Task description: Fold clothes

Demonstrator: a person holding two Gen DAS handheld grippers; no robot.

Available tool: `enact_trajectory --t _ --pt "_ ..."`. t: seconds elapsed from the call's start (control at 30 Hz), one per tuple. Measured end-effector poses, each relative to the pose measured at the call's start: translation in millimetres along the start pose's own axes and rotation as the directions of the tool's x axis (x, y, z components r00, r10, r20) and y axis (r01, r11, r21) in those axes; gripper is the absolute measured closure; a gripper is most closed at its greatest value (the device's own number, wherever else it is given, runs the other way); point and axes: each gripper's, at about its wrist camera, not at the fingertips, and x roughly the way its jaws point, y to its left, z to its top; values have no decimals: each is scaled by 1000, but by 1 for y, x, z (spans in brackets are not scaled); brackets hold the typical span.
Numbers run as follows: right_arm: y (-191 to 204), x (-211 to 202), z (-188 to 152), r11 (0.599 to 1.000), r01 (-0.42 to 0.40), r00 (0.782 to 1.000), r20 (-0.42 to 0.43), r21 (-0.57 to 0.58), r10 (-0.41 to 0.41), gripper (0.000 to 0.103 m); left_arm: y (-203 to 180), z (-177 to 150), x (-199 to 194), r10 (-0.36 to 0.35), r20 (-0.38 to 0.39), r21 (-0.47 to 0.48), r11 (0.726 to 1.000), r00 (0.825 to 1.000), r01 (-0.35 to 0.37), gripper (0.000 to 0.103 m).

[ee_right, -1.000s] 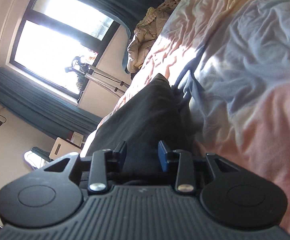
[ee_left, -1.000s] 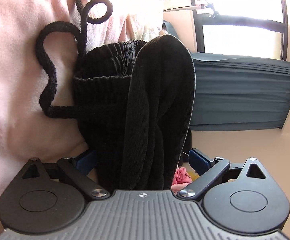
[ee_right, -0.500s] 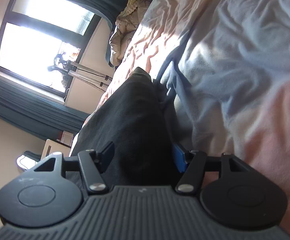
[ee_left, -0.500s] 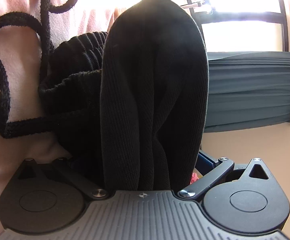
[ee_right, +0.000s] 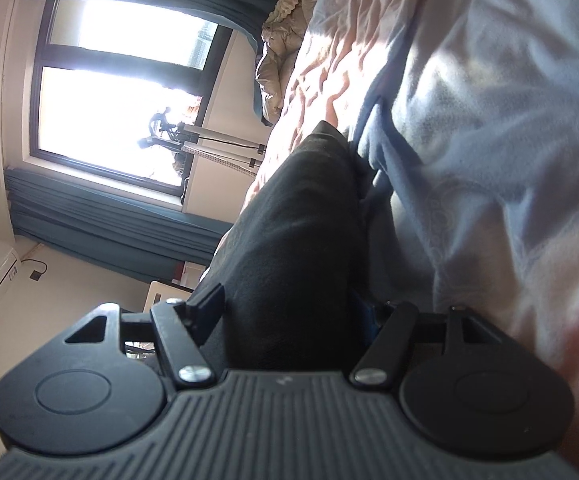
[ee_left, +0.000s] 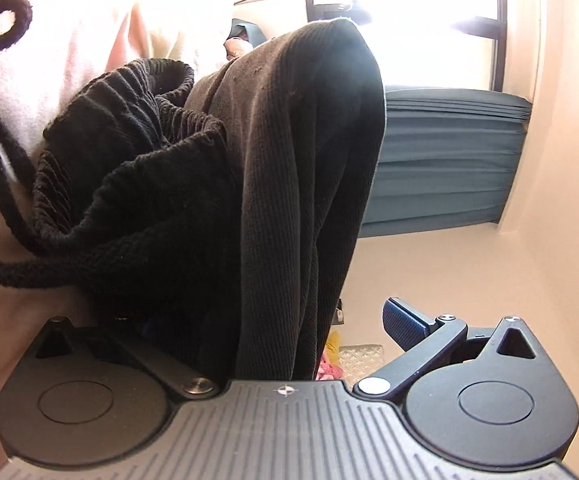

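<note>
Both grippers look spread wide after laying the black corduroy trousers (ee_left: 301, 184) doubled on the bed (ee_right: 509, 100), left gripper (ee_left: 273, 320) by the ribbed waistband (ee_left: 129, 148), right gripper (ee_right: 289, 312) astride the fold; next, withdraw and smooth

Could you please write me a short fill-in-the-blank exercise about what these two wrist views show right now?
1. The garment between the left hand-held gripper fingers is ____ in colour.
2. The curtain below the window is ____.
3. Beside the garment in the right view, the blanket is light ____.
4. The drawstring lies on ____ fabric.

Answers: black; blue; blue; pink
</note>
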Motion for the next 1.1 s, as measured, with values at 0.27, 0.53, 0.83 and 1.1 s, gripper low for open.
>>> enact_trajectory --t 0.27,0.53,0.83,1.1 --pt "13 9 -9 988 77 997 20 -133 -75 49 0 -7 14 203 7 102 974 979 -203 15" --pt "55 -6 -34 948 123 989 113 -294 -94 68 -17 -16 -9 240 52 166 955 969 -245 69" --pt "122 -66 -42 923 66 981 195 -379 10 70 -84 -49 -36 181 -35 260 951 983 -166 70" --pt "151 -158 5 908 88 956 290 -409 38 71 -166 -112 7 122 -135 350 934 983 -68 70"
